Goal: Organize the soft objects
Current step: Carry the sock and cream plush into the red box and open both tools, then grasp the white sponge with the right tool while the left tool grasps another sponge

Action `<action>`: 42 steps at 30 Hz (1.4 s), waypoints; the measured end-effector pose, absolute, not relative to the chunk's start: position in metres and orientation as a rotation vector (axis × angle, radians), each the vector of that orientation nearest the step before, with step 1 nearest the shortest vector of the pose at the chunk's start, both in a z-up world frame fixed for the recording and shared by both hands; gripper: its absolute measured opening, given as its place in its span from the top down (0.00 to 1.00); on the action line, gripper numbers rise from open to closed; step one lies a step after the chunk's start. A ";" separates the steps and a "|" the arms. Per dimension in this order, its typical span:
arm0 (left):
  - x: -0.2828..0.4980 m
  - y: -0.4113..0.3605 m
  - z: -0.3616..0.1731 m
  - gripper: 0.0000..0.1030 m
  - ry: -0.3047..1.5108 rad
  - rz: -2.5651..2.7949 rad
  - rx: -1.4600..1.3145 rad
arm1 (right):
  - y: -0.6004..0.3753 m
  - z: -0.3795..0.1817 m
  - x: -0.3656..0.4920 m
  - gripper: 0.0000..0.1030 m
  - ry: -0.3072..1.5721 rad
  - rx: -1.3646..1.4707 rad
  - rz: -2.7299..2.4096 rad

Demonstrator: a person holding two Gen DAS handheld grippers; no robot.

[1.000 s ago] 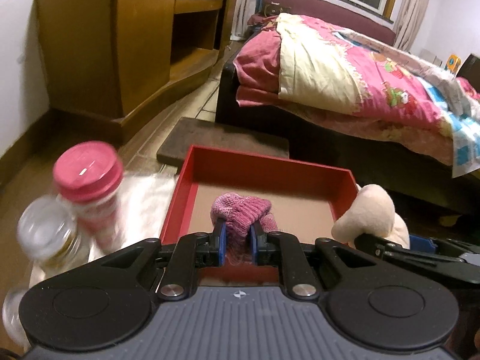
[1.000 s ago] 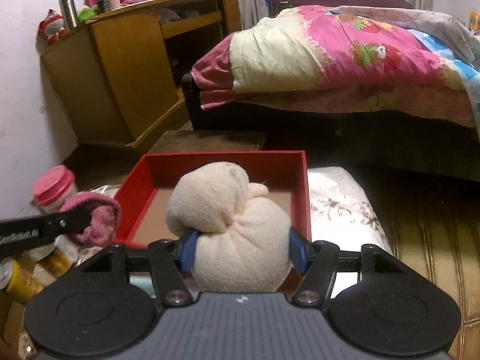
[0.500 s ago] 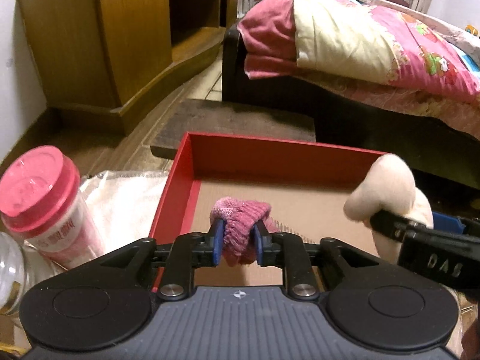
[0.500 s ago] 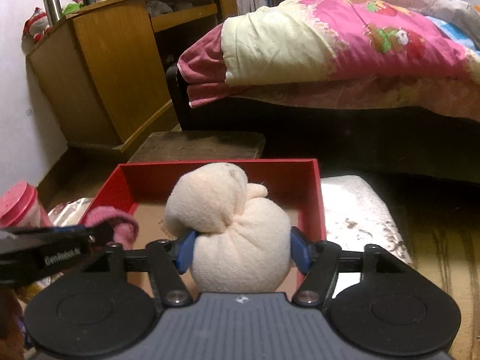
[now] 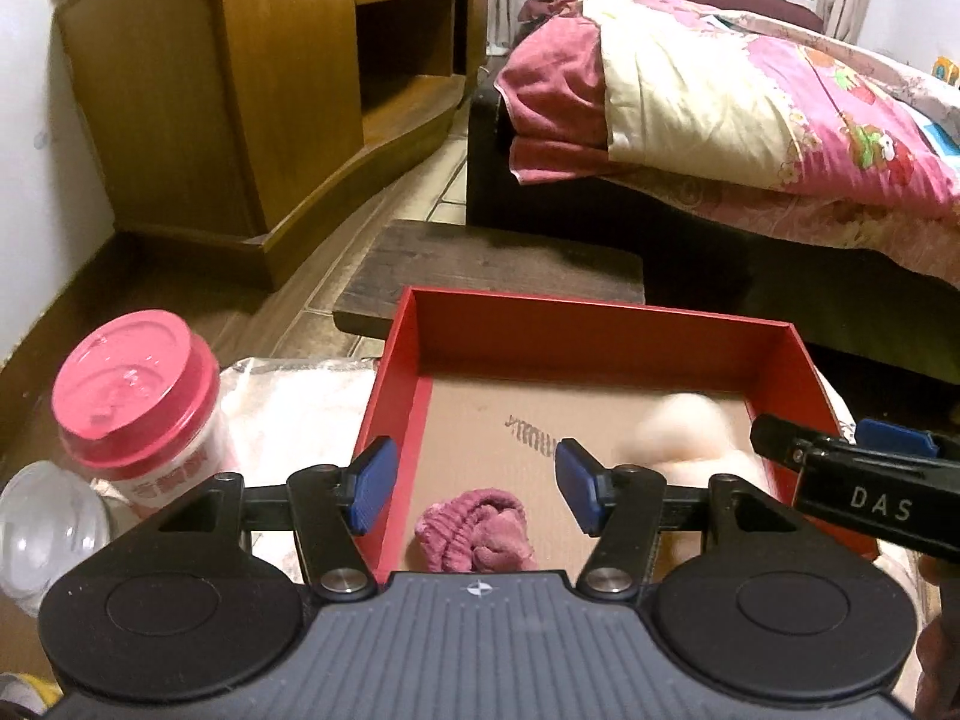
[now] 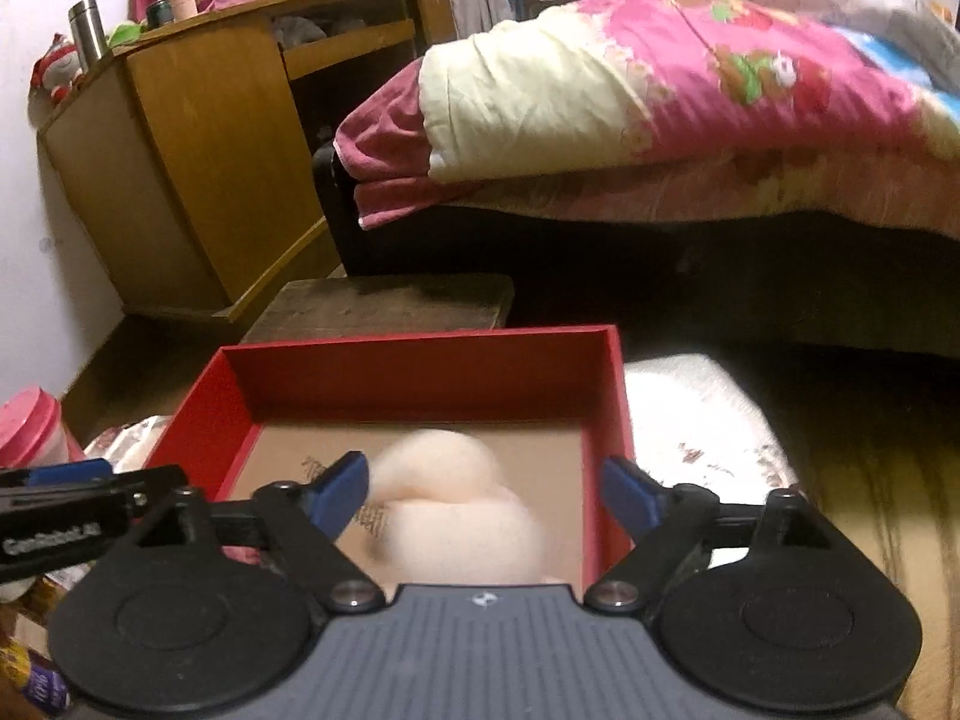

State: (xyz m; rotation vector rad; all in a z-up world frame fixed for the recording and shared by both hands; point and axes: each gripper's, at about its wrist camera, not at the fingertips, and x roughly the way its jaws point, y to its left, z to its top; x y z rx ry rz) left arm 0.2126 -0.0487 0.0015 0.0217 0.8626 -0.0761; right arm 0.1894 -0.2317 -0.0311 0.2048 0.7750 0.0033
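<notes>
A red box [image 5: 588, 315] [image 6: 420, 354] with a brown cardboard floor stands on the floor in front of me. In the left wrist view a pink knitted sock bundle [image 5: 477, 531] lies free on the box floor, below my left gripper [image 5: 474, 483], whose jaws are opening with nothing pressed between them. In the right wrist view a cream cloth bundle [image 6: 456, 510], blurred by motion, sits in the box below my right gripper [image 6: 486, 495], whose jaws are opening clear of it. The cream bundle [image 5: 684, 435] also shows in the left view, beside the right gripper's arm.
A pink-lidded jar [image 5: 141, 408] and a clear bottle [image 5: 48, 531] stand left of the box on white plastic [image 5: 300, 396]. A dark wooden board [image 5: 486, 270] lies behind the box. A bed with a pink quilt [image 5: 750, 108] and a wooden cabinet [image 5: 252, 90] stand beyond.
Both grippers lowered over the red box and opened. The pink sock bundle dropped from the left jaws onto the box floor, and the cream bundle fell out of the right jaws into the box.
</notes>
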 end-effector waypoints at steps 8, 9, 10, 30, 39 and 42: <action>0.176 -0.037 0.018 0.42 0.864 -0.096 0.021 | -0.241 -0.007 0.161 0.38 0.752 0.205 -0.018; 0.170 -0.035 0.019 0.42 0.867 -0.101 0.022 | -0.240 -0.005 0.156 0.38 0.755 0.207 -0.017; 0.163 -0.034 0.020 0.42 0.871 -0.110 0.021 | -0.240 -0.002 0.150 0.38 0.758 0.206 -0.017; 0.073 0.001 0.017 0.42 0.945 -0.199 -0.075 | -0.224 -0.009 0.036 0.38 0.890 0.182 0.085; 0.041 0.002 0.017 0.42 0.976 -0.262 -0.113 | -0.212 -0.029 0.041 0.38 0.967 0.188 0.162; 0.039 0.003 0.017 0.42 0.981 -0.275 -0.121 | -0.209 -0.034 0.042 0.38 0.995 0.211 0.190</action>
